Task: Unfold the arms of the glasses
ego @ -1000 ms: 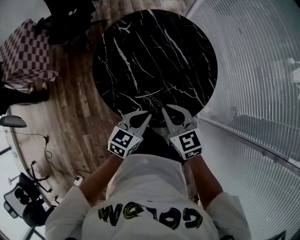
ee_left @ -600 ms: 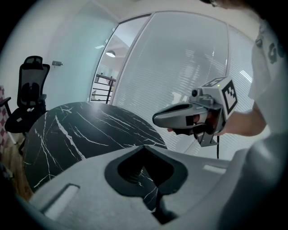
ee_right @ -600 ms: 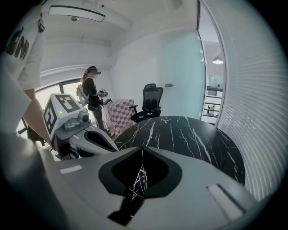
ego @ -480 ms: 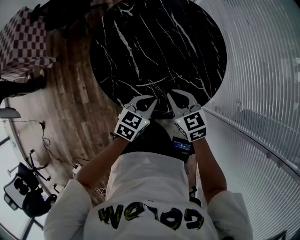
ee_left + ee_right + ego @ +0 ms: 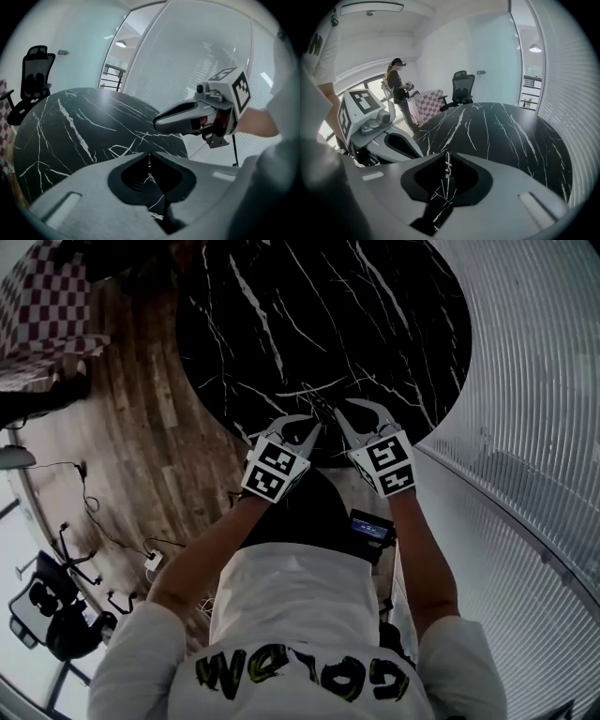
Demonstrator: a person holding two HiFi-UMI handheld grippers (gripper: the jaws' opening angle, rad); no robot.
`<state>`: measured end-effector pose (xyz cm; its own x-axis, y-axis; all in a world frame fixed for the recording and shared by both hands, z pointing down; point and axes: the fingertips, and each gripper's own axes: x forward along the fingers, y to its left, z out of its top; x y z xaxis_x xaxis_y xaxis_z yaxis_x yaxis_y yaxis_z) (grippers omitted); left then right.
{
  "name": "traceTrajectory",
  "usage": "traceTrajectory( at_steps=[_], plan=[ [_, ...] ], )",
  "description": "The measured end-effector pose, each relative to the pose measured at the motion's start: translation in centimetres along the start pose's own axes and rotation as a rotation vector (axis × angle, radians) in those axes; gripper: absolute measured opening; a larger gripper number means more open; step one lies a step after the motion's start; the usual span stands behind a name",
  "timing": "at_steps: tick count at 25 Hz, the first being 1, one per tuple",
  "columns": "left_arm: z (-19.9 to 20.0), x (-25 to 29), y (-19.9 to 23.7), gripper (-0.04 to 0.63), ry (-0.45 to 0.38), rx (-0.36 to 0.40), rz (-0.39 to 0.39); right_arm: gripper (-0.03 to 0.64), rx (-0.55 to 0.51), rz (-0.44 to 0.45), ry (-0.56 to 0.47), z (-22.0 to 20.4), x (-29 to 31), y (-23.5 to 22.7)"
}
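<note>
No glasses show in any view. A round black marble table [image 5: 319, 324] with white veins fills the upper middle of the head view. My left gripper [image 5: 316, 430] and right gripper [image 5: 339, 412] hang side by side over its near edge, tips pointing onto the top. In the left gripper view the left gripper [image 5: 149, 157] has its jaws just opening, with only a thin slit at the tips and nothing between them. The right gripper [image 5: 447, 158] has its tips together and holds nothing. Each gripper shows in the other's view: the right gripper [image 5: 187, 117] and the left gripper [image 5: 389, 140].
A curved glass wall with blinds [image 5: 534, 381] runs along the right. Wood floor [image 5: 141, 427] lies left of the table, with a chequered seat [image 5: 42, 310] beyond. A black office chair [image 5: 461, 86] and a standing person [image 5: 398, 89] are past the table's far side.
Both grippers have sunk and moved forward together, from in front of the table's rim to over its near edge. The table now looks larger and closer.
</note>
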<state>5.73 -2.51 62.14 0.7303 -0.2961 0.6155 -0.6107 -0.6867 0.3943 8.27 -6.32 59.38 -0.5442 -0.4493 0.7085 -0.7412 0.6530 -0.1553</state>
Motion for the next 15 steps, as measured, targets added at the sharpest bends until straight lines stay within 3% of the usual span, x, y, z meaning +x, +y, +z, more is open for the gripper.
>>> traceTrajectory(
  at_steps=[7, 15],
  plan=[
    [-3.2, 1.9, 0.6, 0.09, 0.074, -0.106, 0.01, 0.054, 0.007, 0.017, 0.066, -2.5, 2.5, -0.6],
    [-5.3, 4.0, 0.2, 0.127, 0.085, -0.223, 0.028, 0.058, 0.011, 0.043, 0.132, -5.1, 4.3, -0.6]
  ],
)
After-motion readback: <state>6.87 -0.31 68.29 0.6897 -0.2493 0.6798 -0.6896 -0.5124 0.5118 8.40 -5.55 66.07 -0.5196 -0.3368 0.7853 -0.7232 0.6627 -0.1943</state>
